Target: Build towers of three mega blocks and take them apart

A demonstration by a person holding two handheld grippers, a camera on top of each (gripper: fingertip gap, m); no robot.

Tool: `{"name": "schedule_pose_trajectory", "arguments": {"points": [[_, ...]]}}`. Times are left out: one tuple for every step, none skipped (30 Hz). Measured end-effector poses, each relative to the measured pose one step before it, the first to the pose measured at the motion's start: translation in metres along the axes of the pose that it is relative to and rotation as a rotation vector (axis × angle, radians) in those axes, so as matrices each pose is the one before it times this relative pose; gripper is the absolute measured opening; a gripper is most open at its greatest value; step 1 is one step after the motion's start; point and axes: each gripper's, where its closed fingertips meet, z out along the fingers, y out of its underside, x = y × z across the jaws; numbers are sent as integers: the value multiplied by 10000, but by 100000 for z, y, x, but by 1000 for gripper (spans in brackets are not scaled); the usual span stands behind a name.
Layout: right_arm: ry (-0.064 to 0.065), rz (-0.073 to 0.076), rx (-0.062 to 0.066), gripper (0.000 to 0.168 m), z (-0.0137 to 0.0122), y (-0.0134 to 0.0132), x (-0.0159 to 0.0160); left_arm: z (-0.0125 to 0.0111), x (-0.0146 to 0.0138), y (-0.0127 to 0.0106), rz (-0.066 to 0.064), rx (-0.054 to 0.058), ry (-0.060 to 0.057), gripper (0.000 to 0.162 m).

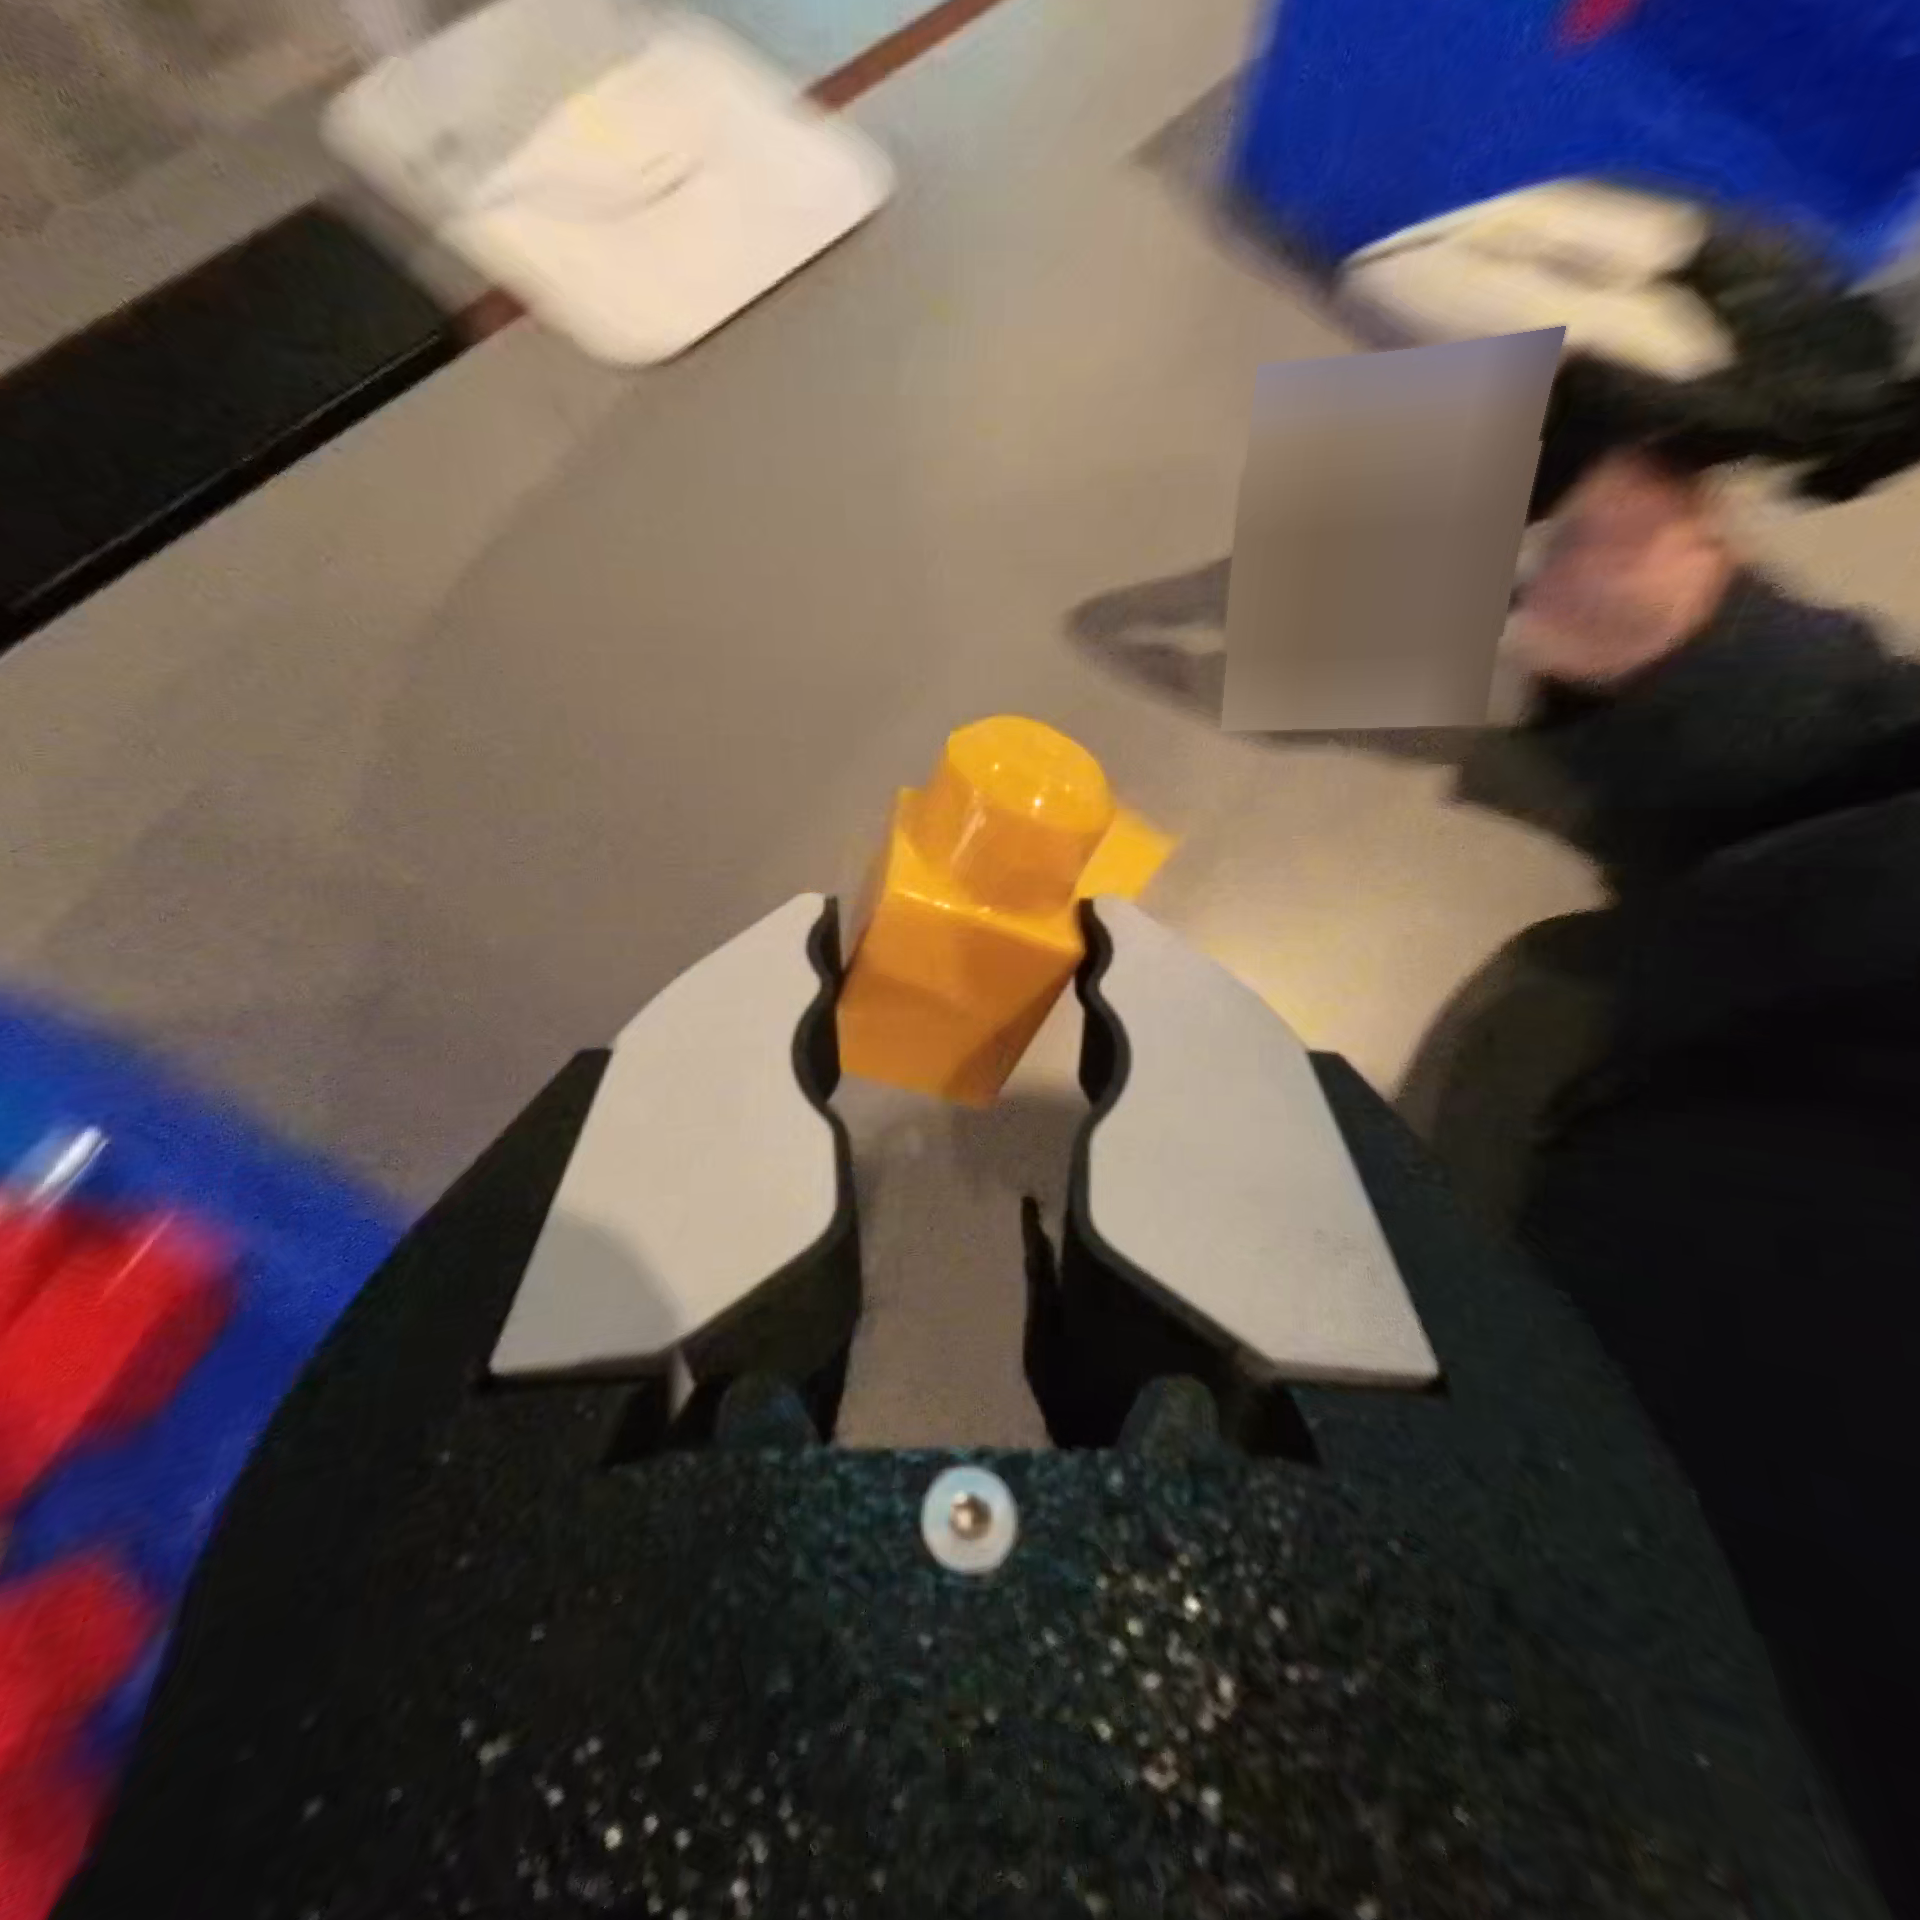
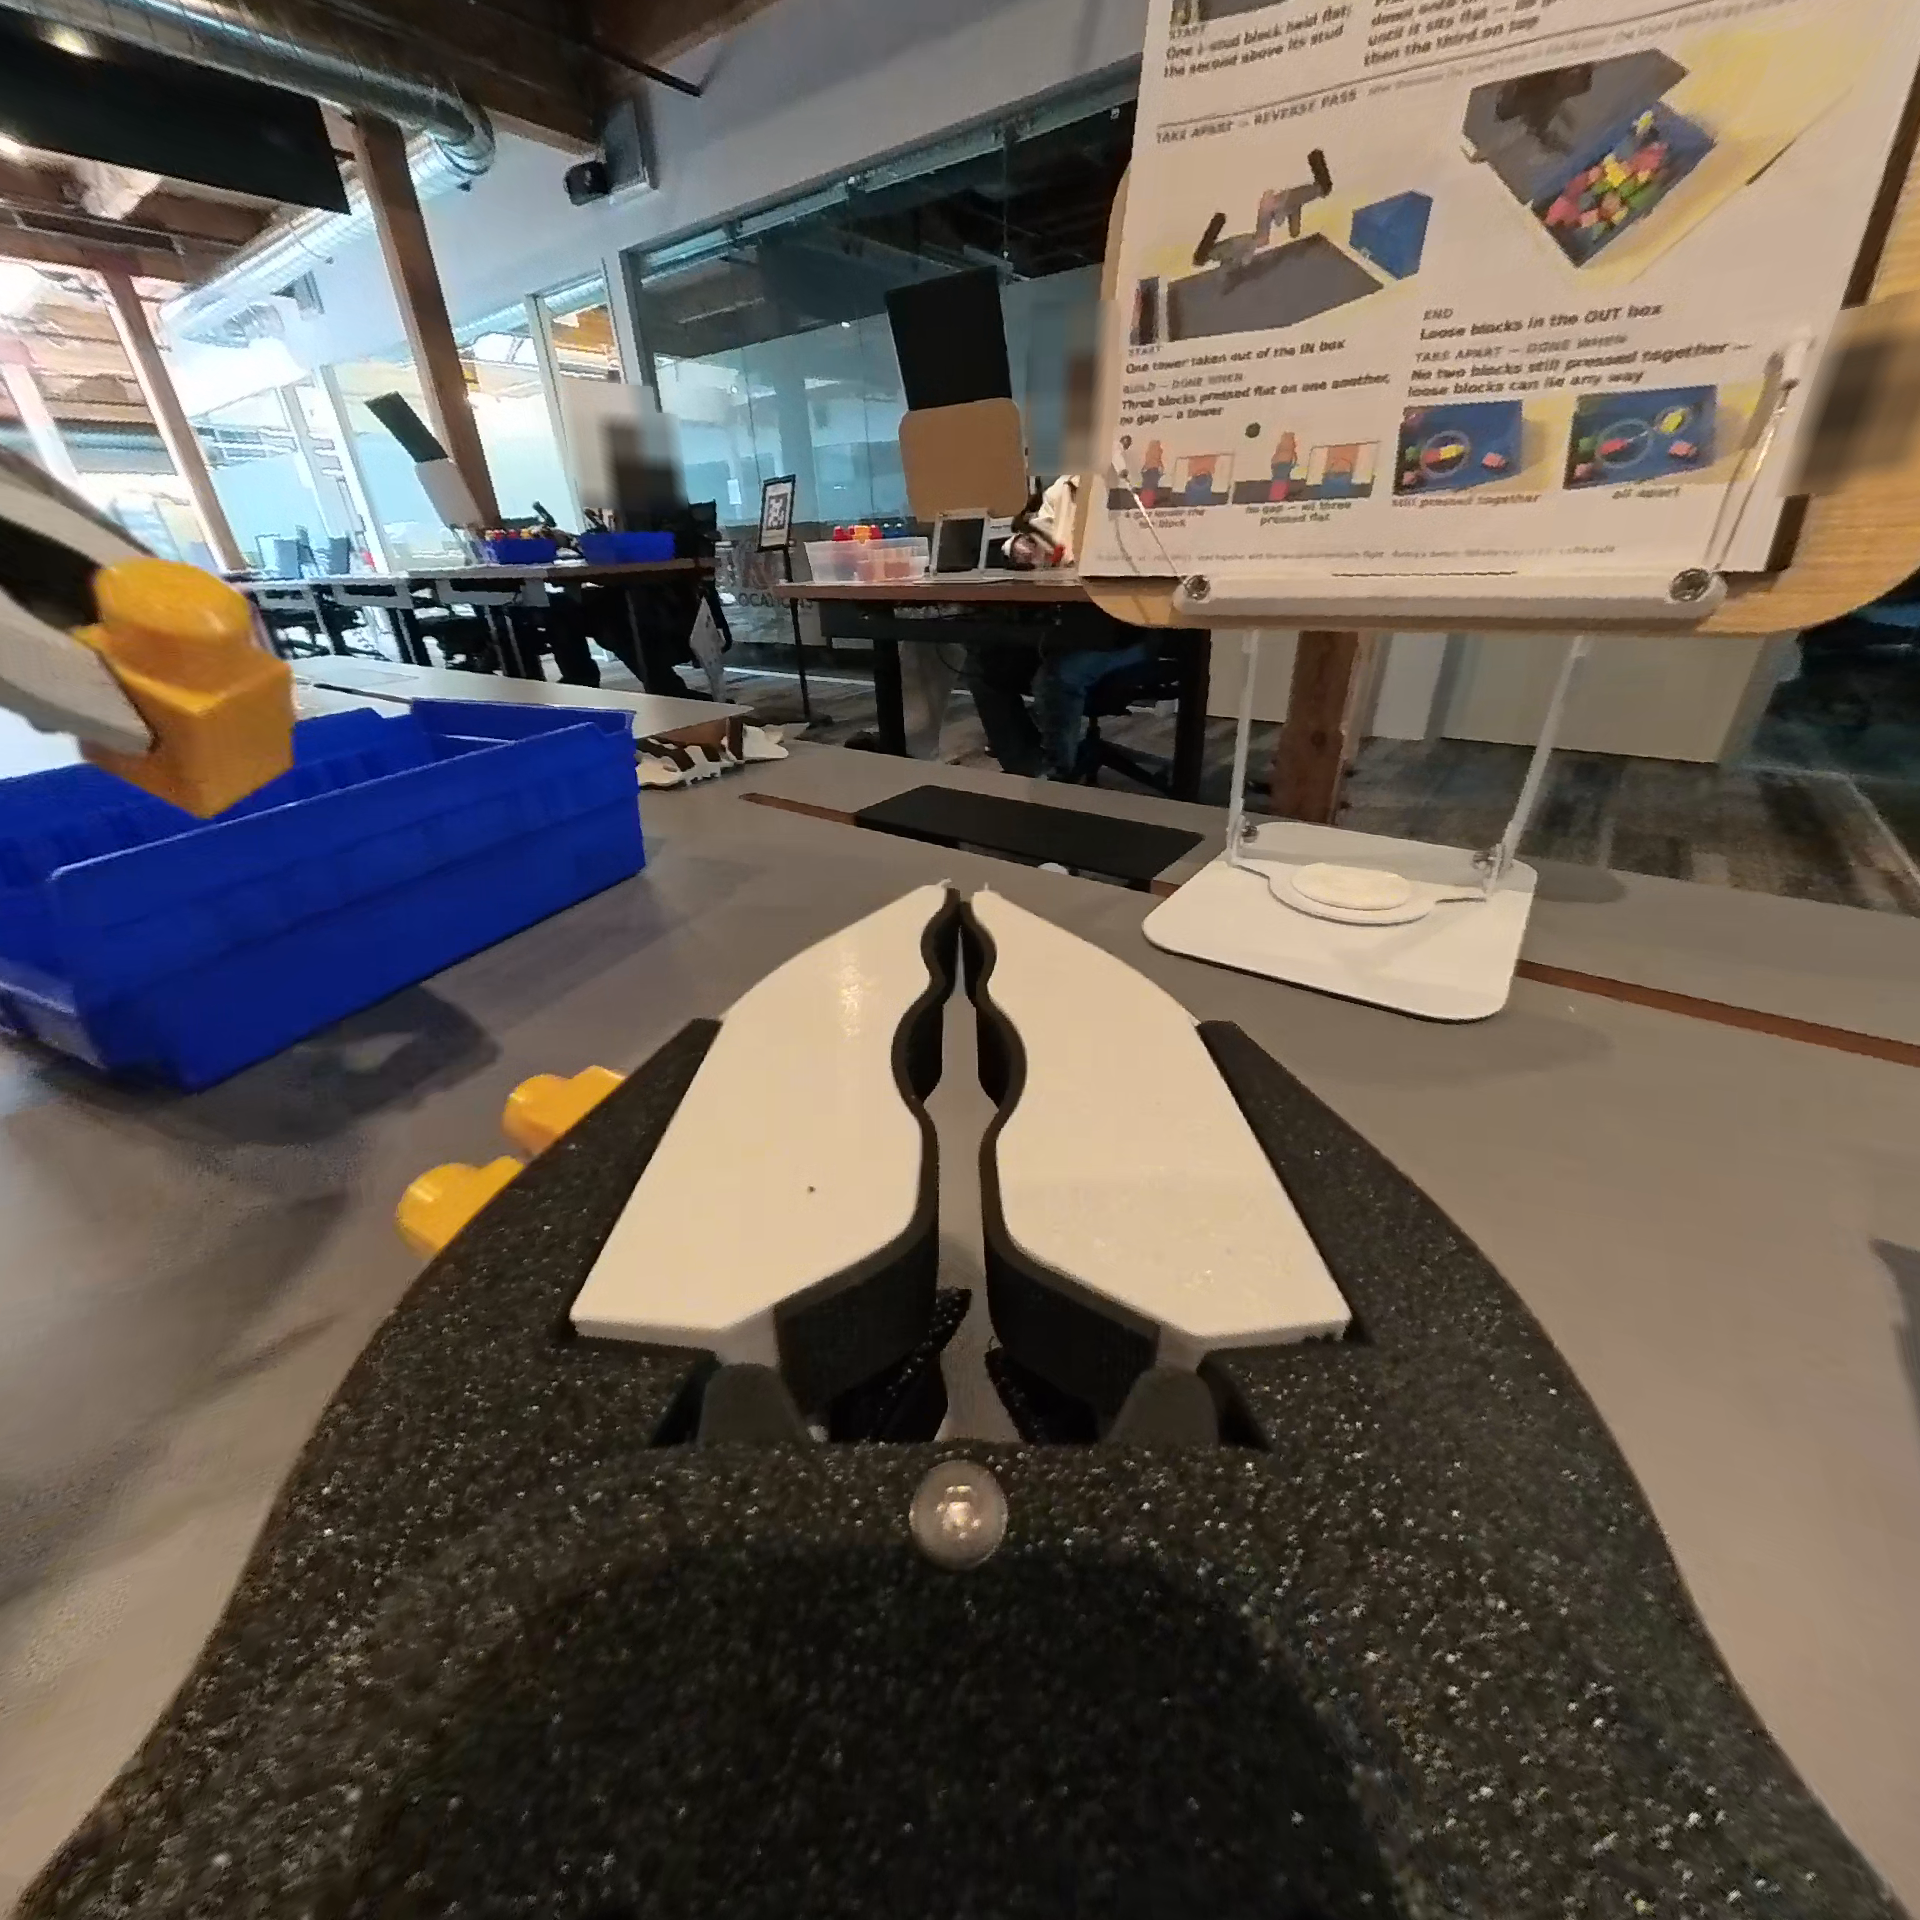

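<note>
My left gripper [image 1: 961, 914] is shut on an orange one-stud mega block [image 1: 971, 925] and holds it above the grey table, stud pointing away. The same block [image 2: 197, 691] and the left gripper's fingers [image 2: 62, 675] show at the far left of the right wrist view, above a blue bin [image 2: 343, 894]. My right gripper [image 2: 963, 894] is shut and empty, low over the table. Two yellow-orange studs [image 2: 499, 1153] of another block lie on the table just left of it, the rest hidden behind my right gripper. The left wrist view is blurred by motion.
A blue bin with red blocks [image 1: 94, 1382] blurs at the left wrist view's lower left, another blue bin [image 1: 1558, 114] at top right. A white stand base [image 2: 1340, 925] carries an instruction sheet [image 2: 1455, 291]. A black pad [image 2: 1029, 831] lies at the table's far edge.
</note>
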Motion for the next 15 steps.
{"name": "schedule_pose_trajectory", "arguments": {"points": [[114, -70, -6, 0, -77, -3, 285, 1671, 2478, -1382, 370, 395, 874, 43], [81, -21, -5, 0, -82, 5, 261, 2049, 1830, -716, 332, 22, 701, 43], [77, 3, 1, 0, -95, -16, 296, 2198, 1178, -136, 273, -327, 526, 43], [87, -10, 12, 0, -124, -53, 308, 2182, 687, 143, 223, -514, 374, 43], [107, -40, 18, 0, -143, -84, 343, 2025, 391, 175, 205, -557, 265, 43], [133, -77, 15, 0, -151, -90, 378, 1814, 207, 129, 201, -545, 194, 43], [144, -99, 15, 0, -159, -80, 383, 1595, 65, 84, 228, -532, 123, 43], [121, -96, 8, 0, -150, -58, 328, 1329, -172, 127, 223, -552, -27, 43], [94, -67, -6, 0, -121, -14, 281, 1112, -394, 57, 208, -493, -171, 43], [54, -37, -12, 0, -93, 17, 212, 970, -436, -122, 177, -326, -178, 43], [40, -7, -25, 0, -78, 67, 185, 876, -217, -72, 82, -318, -17, 43], [20, 9, -25, 0, -50, 60, 138, 772, -85, 86, 33, -400, 77, 43], [13, 1, -8, 0, -46, 17, 108, 692, -152, 145, 49, -418, 9, 44], [29, -12, -7, 0, -37, 16, 120, 615, -216, 125, 117, -367, -61, 44], [20, -15, -5, 0, -36, 4, 89, 554, -165, 83, 158, -292, -63, 44]]}}
